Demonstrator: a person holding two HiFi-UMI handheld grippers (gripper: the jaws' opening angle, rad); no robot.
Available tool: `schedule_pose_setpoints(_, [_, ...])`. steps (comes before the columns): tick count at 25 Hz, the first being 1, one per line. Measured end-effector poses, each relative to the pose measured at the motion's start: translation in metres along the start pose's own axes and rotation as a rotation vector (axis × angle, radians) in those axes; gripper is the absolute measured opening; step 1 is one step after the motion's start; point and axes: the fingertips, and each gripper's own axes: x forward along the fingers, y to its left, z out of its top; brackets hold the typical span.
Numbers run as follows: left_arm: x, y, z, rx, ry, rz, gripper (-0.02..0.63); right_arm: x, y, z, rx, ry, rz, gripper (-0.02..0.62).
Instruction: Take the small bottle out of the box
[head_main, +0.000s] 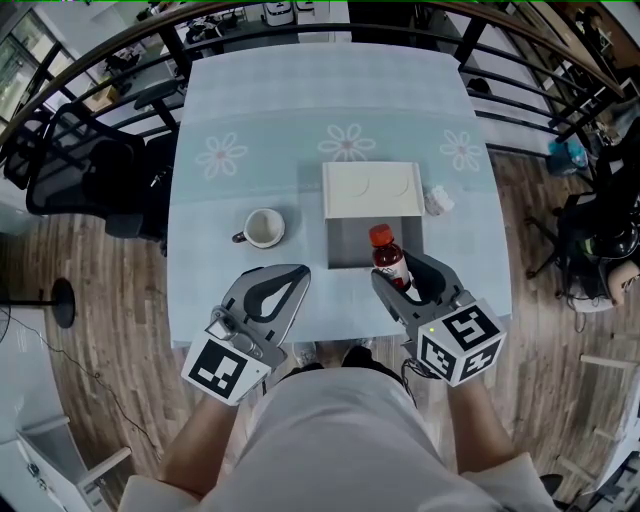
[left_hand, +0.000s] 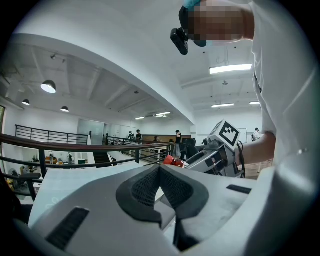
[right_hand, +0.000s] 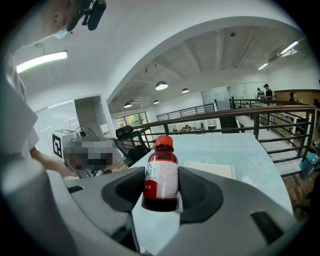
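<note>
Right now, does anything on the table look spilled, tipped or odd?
Nothing is spilled. The small bottle is upright and capped in the right gripper, and the mug stands upright. Only a crumpled white scrap lies beside the open box.

The small bottle (head_main: 390, 258) has a red cap, dark red contents and a white label. The box (head_main: 345, 250) is grey inside, its lid (head_main: 371, 190) cream. The tabletop (head_main: 260, 130) is pale blue with white flowers. The mug (head_main: 264, 228) is white. The left gripper (head_main: 298, 270) and right gripper (head_main: 402, 272) are grey, with black-and-white cubes.
</note>
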Motion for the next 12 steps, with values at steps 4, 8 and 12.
schedule_pose_setpoints(4, [0.0022,-0.0032,0.001,0.004,0.0,-0.002,0.006,-0.0037,-0.002,-0.0009,0.001,-0.002,-0.001,0.222])
schedule_pose_setpoints(8, [0.0053,-0.0057,0.0008,0.002,0.003,-0.005,0.006,-0.0061,-0.0048,-0.0014,0.004,-0.002,-0.004,0.222])
schedule_pose_setpoints(12, [0.01,-0.0062,-0.0002,-0.005,0.005,-0.008,0.006,-0.0057,-0.0091,-0.0034,0.01,0.006,-0.008,0.222])
